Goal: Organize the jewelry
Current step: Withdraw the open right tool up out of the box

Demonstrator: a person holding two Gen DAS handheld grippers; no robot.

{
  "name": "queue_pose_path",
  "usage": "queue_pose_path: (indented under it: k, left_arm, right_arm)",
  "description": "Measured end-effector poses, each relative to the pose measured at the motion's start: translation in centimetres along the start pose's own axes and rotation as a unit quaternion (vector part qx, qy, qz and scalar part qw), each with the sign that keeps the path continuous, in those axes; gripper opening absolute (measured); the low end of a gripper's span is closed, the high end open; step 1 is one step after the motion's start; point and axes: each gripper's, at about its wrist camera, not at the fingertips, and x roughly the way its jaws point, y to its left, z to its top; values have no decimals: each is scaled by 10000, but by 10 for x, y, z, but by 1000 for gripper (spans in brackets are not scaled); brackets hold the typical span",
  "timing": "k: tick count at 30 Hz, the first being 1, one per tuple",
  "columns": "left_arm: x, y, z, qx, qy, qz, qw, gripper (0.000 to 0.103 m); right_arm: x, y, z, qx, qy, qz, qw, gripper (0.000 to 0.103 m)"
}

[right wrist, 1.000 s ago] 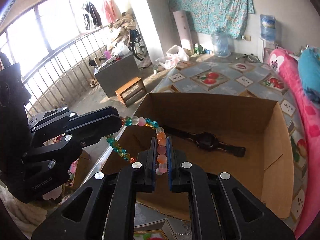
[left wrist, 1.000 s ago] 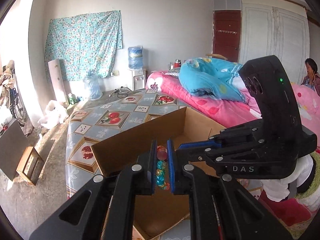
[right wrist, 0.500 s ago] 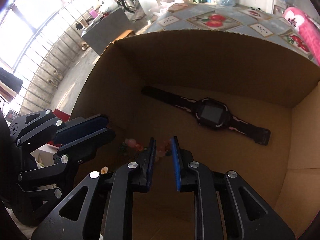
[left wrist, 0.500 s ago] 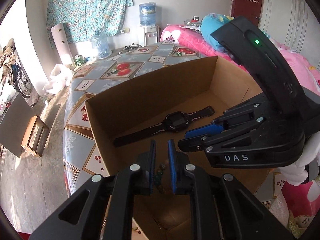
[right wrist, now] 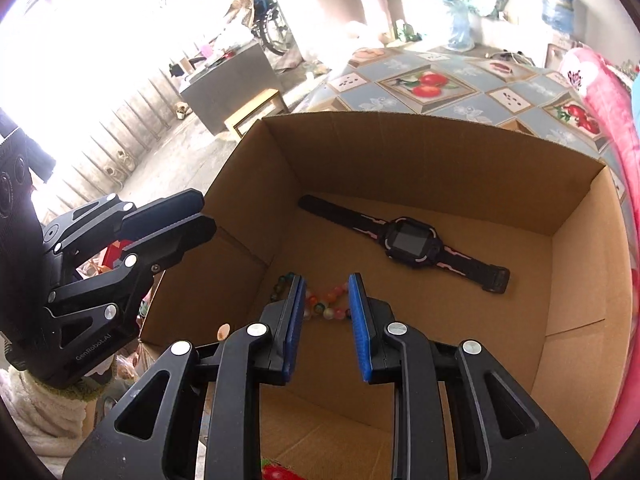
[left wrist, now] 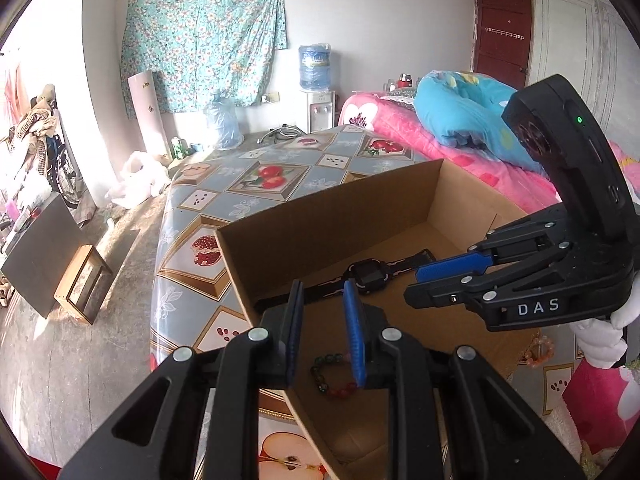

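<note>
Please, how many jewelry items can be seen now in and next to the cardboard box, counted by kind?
Watch: 1, the black watch on the floor of the cardboard box.
Bead bracelets: 2, the multicolored bracelet in the box and an orange-pink bracelet outside the box on the tablecloth.
Total: 3.

A tabletop (left wrist: 256, 176) carries a fruit-patterned cloth. Behind it, a floral sheet (left wrist: 200, 40) hangs on the wall. A water dispenser (left wrist: 318, 110) stands below, topped by a blue bottle (left wrist: 315, 66). At right, a bed (left wrist: 404, 128) has pink bedding and a blue quilt (left wrist: 464, 120). A small wooden stool (left wrist: 82, 284) rests on the floor. A dark red door (left wrist: 502, 36) is beyond.
</note>
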Motion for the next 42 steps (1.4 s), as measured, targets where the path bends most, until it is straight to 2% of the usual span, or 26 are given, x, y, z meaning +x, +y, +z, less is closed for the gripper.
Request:
queue_pose_path:
  k: [2, 6, 9, 13, 20, 23, 26, 27, 31, 33, 36, 42]
  left_arm:
    - [-7, 6, -3, -176, -97, -9, 9998, 22]
    - [-23, 24, -14, -449, -336, 85, 9984, 22]
    - [-33, 40, -25, -641, -454, 218, 9967, 22]
    - [-41, 58, -41, -817, -511, 372, 9947, 22]
    - [-44, 80, -67, -1027, -565, 676, 9908, 26]
    - [-43, 88, -74, -1069, -557, 726, 9901, 26]
    - [-40, 93, -80, -1067, -537, 798, 9896, 26]
    - [-40, 95, -82, -1086, -533, 791, 9895, 26]
    - [-36, 103, -87, -1207, -537, 749, 9884, 26]
    - [-34, 104, -88, -1241, -528, 732, 9882, 26]
    - [-32, 106, -89, -1264, -533, 701, 9881, 26]
    - [-33, 107, -91, -1295, -553, 671, 9878, 26]
  right_arm:
    - [4, 7, 3, -348, 301, 89, 9989, 32]
    - [25, 16, 12, -1284, 937, 102, 9872, 32]
    - [40, 27, 12, -2059, 1339, 93, 9693, 32]
    - [56, 45, 13, -2978, 1667, 198, 9398, 30]
    - [100, 50, 3, -3583, 2324, -74, 9042, 26]
    - [115, 45, -5, -3705, 2521, -244, 8937, 26]
    - [115, 47, -6, -3791, 2468, -205, 8916, 21]
    - [113, 47, -7, -3786, 2474, -198, 8917, 12]
    - [105, 49, -8, -3763, 2430, -59, 8940, 8]
    - [95, 49, -1, -3659, 2351, 128, 9003, 7]
    - [81, 47, 15, -3383, 2091, 330, 9169, 7]
    - [94, 37, 36, -2908, 1810, 237, 9392, 8]
